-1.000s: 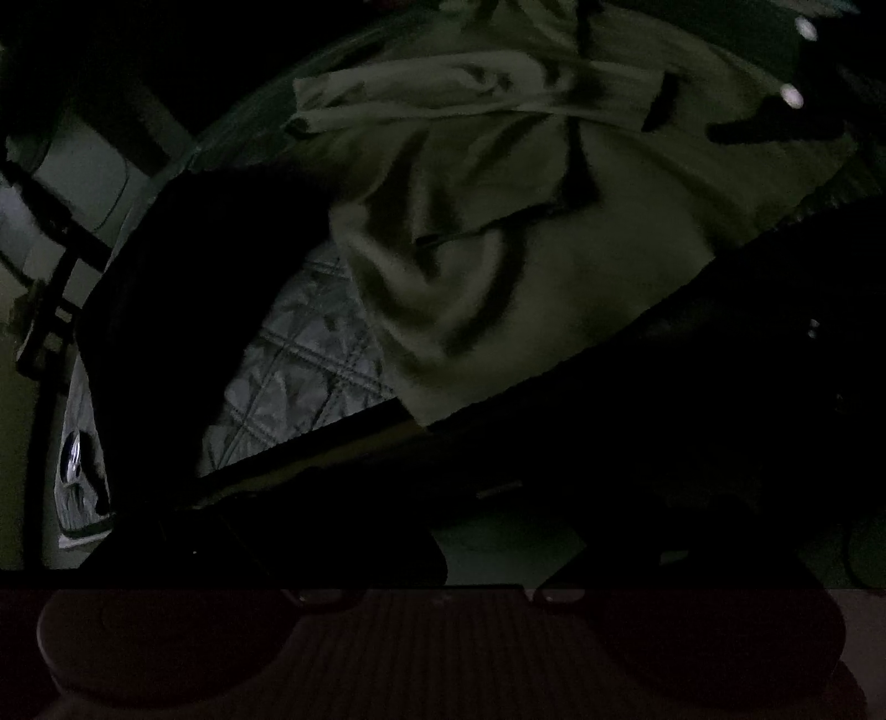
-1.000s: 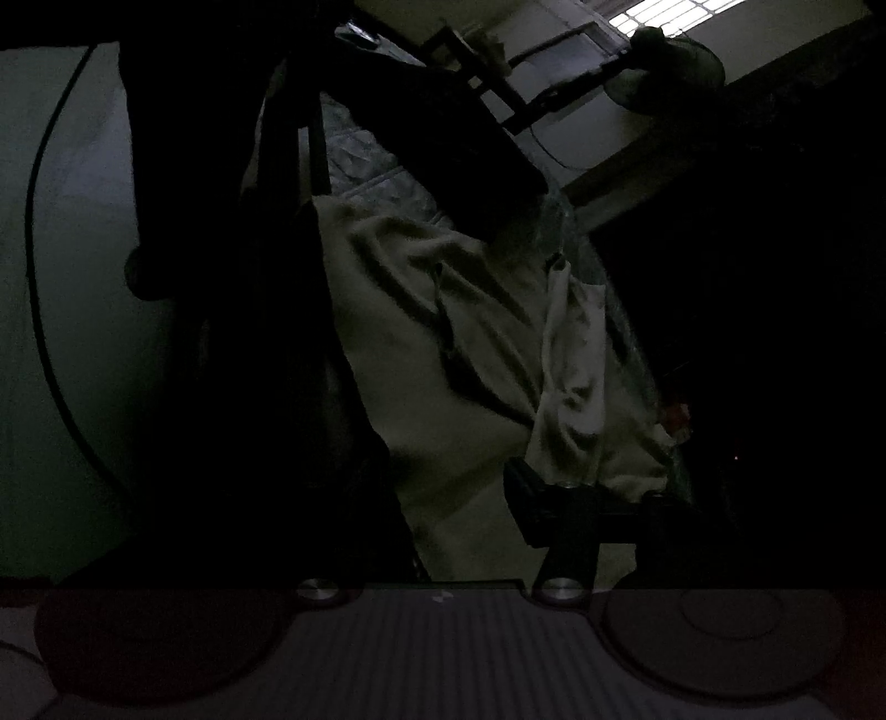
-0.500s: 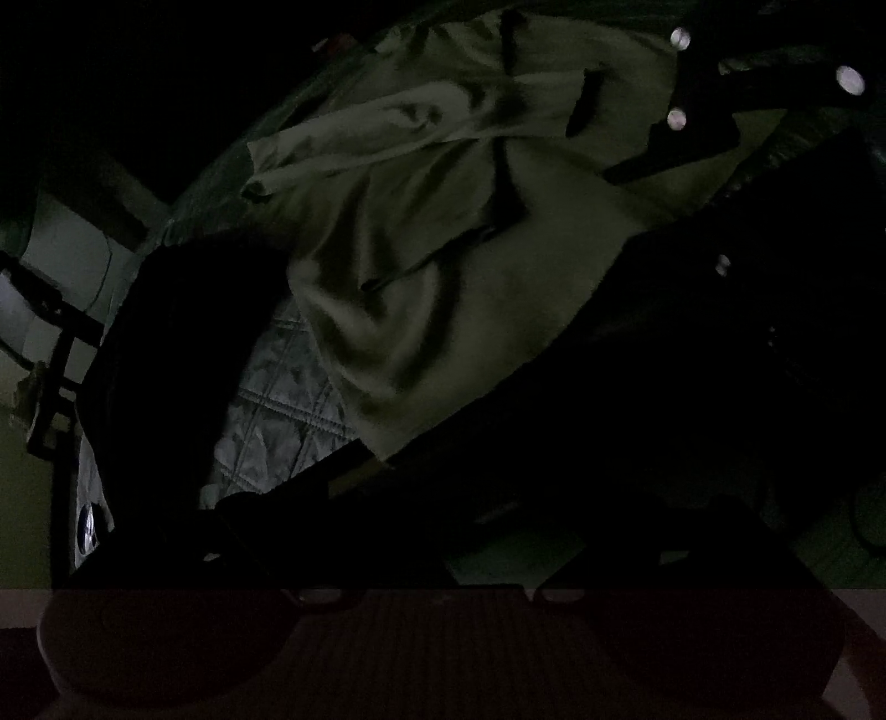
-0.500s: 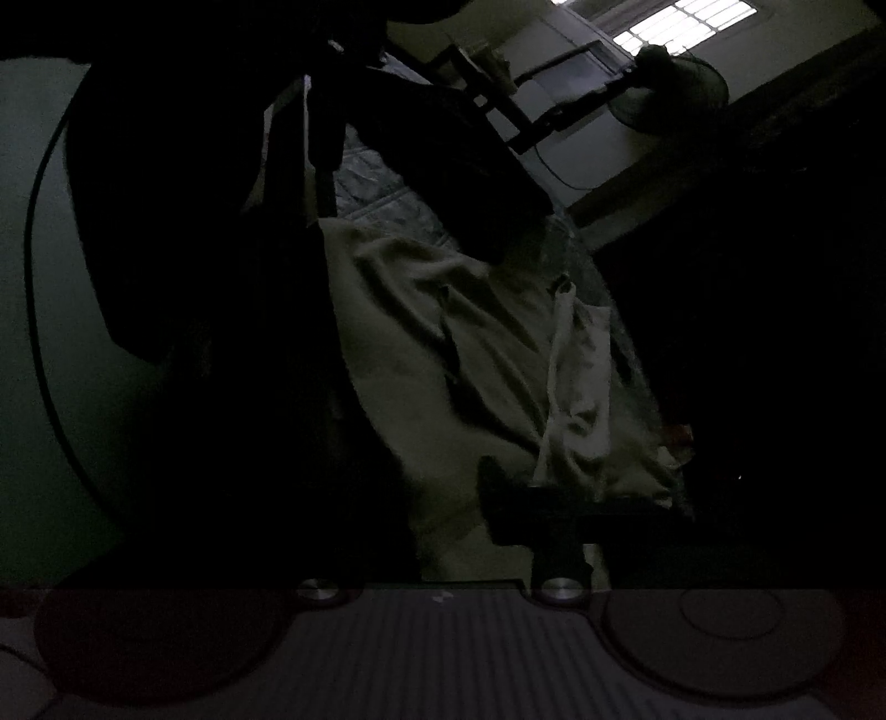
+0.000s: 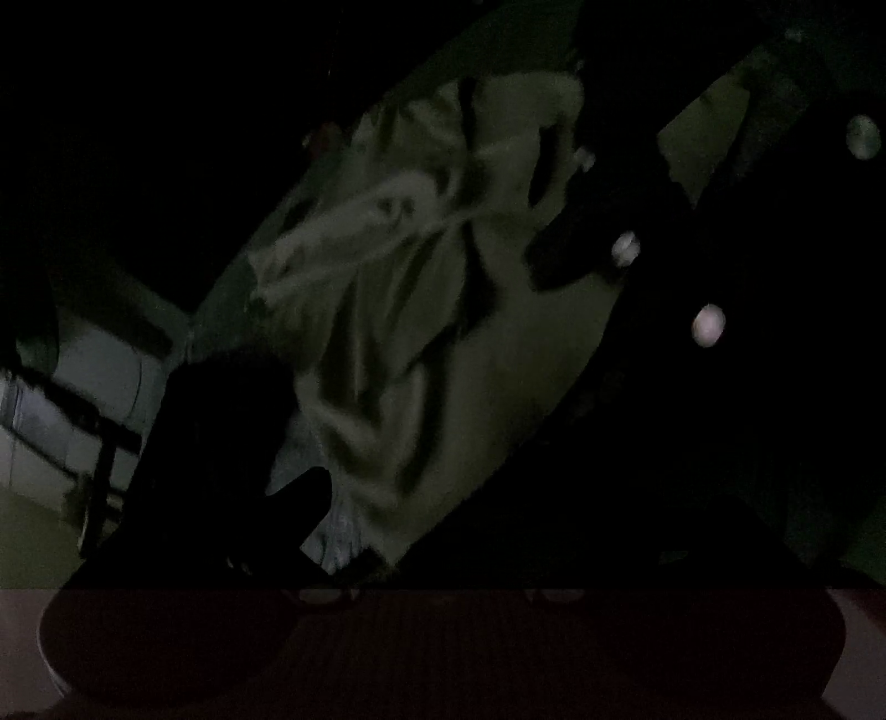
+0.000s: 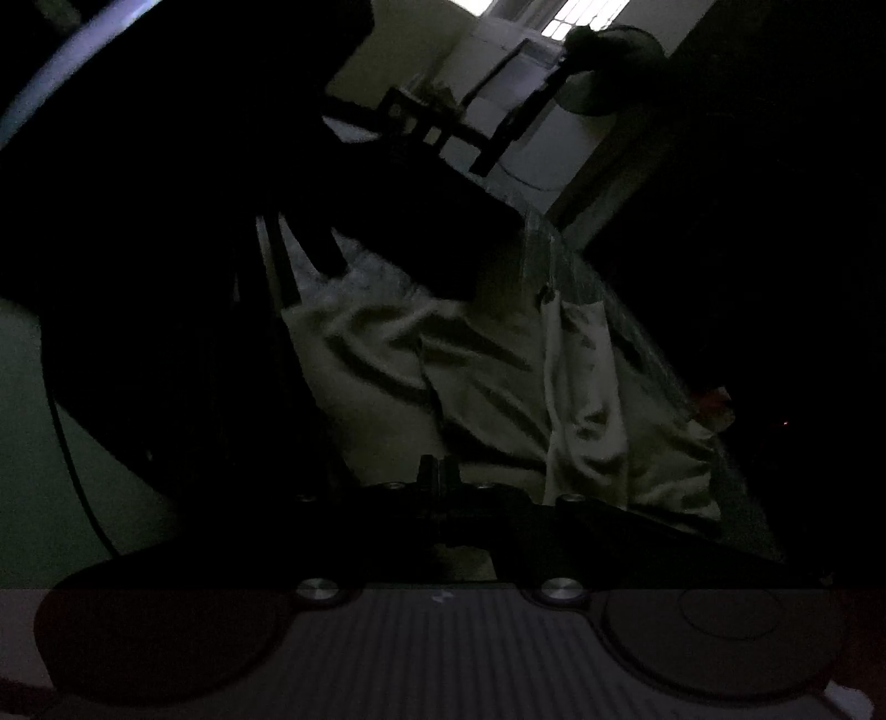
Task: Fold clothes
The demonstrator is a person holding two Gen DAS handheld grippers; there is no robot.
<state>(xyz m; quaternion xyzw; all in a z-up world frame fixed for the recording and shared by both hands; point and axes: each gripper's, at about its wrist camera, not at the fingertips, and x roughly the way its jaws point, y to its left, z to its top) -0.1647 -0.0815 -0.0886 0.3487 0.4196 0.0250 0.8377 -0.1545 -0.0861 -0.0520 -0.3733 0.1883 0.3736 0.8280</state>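
The scene is very dark. A pale, creased garment (image 5: 443, 343) lies spread on a quilted surface; in the right wrist view the garment (image 6: 498, 387) fills the middle. My right gripper (image 6: 437, 473) has its two fingertips pressed together at the garment's near edge, shut on the cloth. From the left wrist view the right gripper (image 5: 576, 249) is a dark shape over the garment's right side. My left gripper (image 5: 509, 515) shows only as two dim finger silhouettes set wide apart, open, short of the garment's near edge.
A dark cloth (image 5: 221, 443) lies on the quilted cover (image 5: 338, 531) left of the garment. Beyond the bed stand a dark rack (image 6: 443, 127), a fan (image 6: 609, 61) and a lit window (image 6: 554, 11). A cable (image 6: 72, 471) hangs at the left.
The right gripper's fingers have come together at the garment's near edge. The left wrist view has swung and blurred, so the garment now stands steeper, with the right gripper larger in it.
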